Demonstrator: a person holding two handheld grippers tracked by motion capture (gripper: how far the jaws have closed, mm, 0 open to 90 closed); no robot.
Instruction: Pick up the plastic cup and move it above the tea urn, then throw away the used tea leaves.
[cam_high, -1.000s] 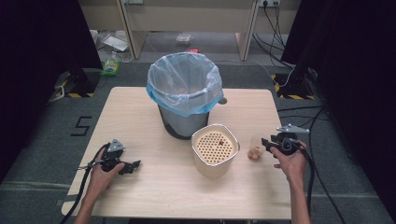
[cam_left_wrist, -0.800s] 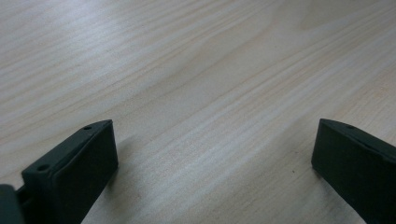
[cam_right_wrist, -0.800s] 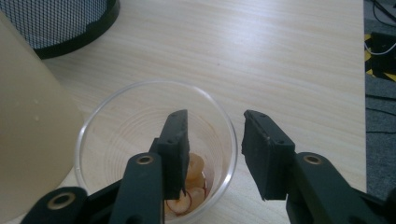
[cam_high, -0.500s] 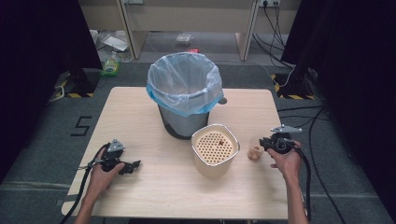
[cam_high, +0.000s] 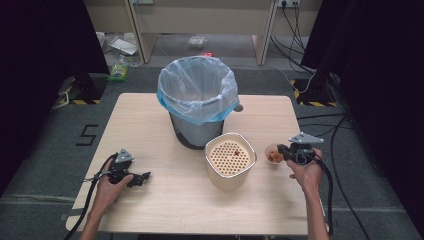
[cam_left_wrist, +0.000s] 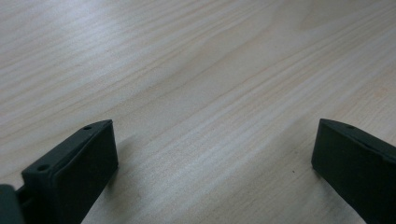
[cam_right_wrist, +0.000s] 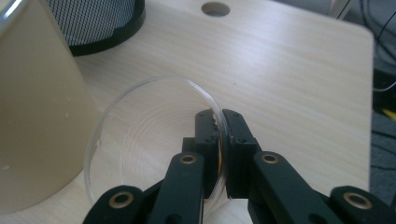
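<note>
right hand-held gripper (cam_right_wrist: 219, 140) clamping glass dish (cam_right_wrist: 140, 135) rim

Wooden table (cam_high: 150, 120): bin (cam_high: 197, 107), canister (cam_high: 230, 160), dish (cam_high: 272, 154).

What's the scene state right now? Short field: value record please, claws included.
surface: wooden table
right claw: shut on the rim of the clear dish, one jaw inside the wall, one outside
dish contents: small orange-brown bits, seen from the high view
left claw: open, jaws wide apart, low over bare wood at the table's left front
beige container: perforated insert on top, just left of the dish
bin: mesh, lined with a clear bag, behind the container
</note>
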